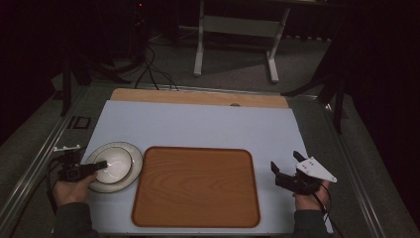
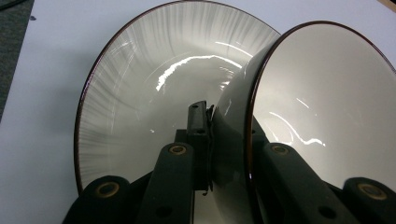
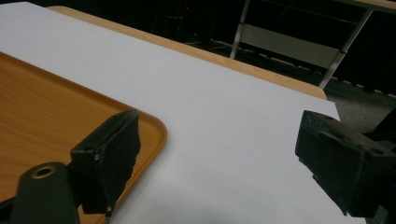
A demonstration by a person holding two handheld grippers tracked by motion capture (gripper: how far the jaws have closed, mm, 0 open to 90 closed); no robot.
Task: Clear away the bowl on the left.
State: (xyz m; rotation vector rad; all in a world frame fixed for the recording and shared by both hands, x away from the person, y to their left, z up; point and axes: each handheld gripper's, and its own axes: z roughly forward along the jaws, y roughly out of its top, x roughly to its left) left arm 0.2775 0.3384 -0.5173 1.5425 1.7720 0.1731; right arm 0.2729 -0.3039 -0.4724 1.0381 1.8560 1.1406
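Gripping bowl [image 1: 115, 164] rim, opening upward, on plate [image 1: 132, 173]

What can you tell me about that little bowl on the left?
The bowl is small, round and glossy white, ceramic by its look, with a thin dark rim. It sits upright and empty on a larger plate left of the wooden tray. The left gripper is shut on its near wall.
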